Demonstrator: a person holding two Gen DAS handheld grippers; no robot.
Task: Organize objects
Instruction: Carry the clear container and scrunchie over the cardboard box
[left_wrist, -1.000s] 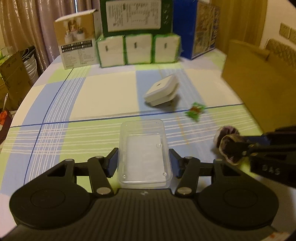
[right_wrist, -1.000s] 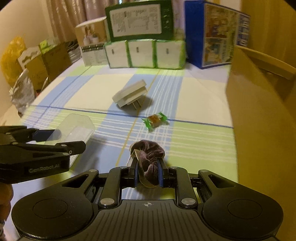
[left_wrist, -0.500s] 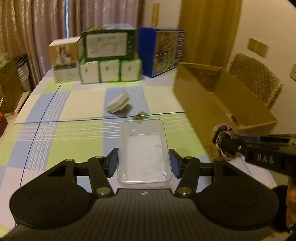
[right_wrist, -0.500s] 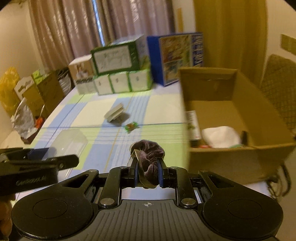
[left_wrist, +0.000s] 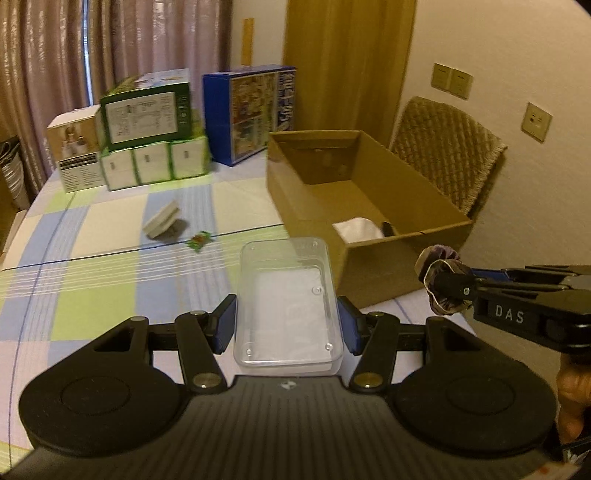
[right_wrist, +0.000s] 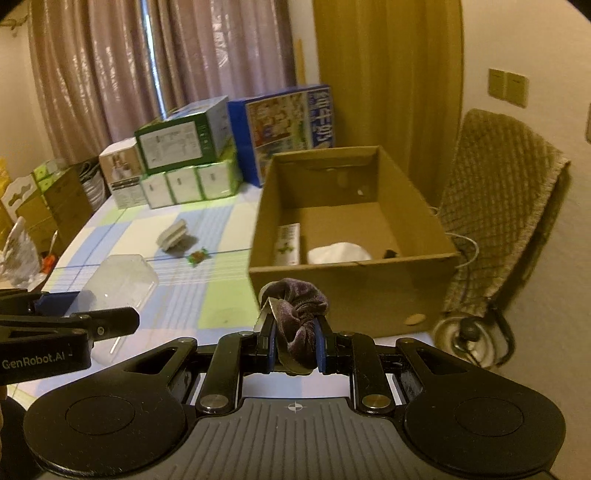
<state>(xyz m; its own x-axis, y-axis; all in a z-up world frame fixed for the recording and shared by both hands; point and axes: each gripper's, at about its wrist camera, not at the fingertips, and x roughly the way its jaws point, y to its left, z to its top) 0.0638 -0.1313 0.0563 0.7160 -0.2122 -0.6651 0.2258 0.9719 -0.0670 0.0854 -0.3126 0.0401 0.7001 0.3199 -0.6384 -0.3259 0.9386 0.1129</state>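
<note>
Above the table, the left gripper squeezes a light, bendy clear box by its sides; the right gripper pinches a soft scrunchie.

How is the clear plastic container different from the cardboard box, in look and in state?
The clear plastic container is see-through and small; the cardboard box is brown, opaque and far larger. The container is held up by the left gripper and looks empty; the box rests on the table with items inside. Both are open-topped rectangles.
</note>
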